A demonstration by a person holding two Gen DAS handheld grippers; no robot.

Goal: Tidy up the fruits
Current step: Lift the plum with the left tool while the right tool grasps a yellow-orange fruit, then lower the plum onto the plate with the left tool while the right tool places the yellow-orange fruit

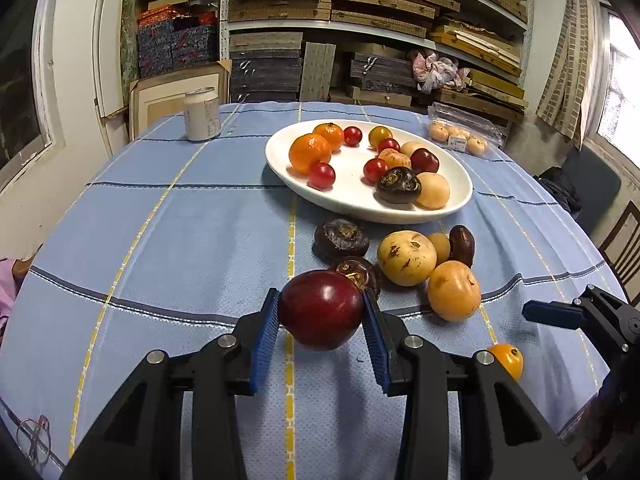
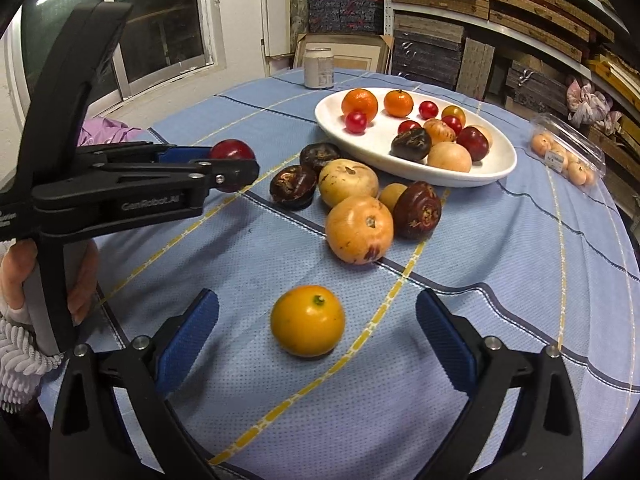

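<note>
behind the table stood metal shelves stacked with flat wooden and patterned boxes, a window on either side of the room, and a bundle of pink cloth tucked among the boxes. the table was covered by a light blue tablecloth crossed with yellow and dark blue stripes, slightly rumpled near the fruit. at the far edge sat a pale can, and off to the far right a clear plastic pack of small peach-coloured fruits. a white oval plate lay beyond the middle of the cloth, already holding two oranges, several small red tomatoes, a dark water chestnut and some pale round fruits. just in front of the plate, on the bare cloth, was a loose cluster of dark and tan fruits touching one another. the left gripper was pinching a dark red plum between its blue pads, held clear of the cloth (the right wrist view showed it lifted, with a hand on the handle). the right gripper had its jaws spread on either side of a small yellow-orange tomato that rested on the cloth, the pads not touching it.
</note>
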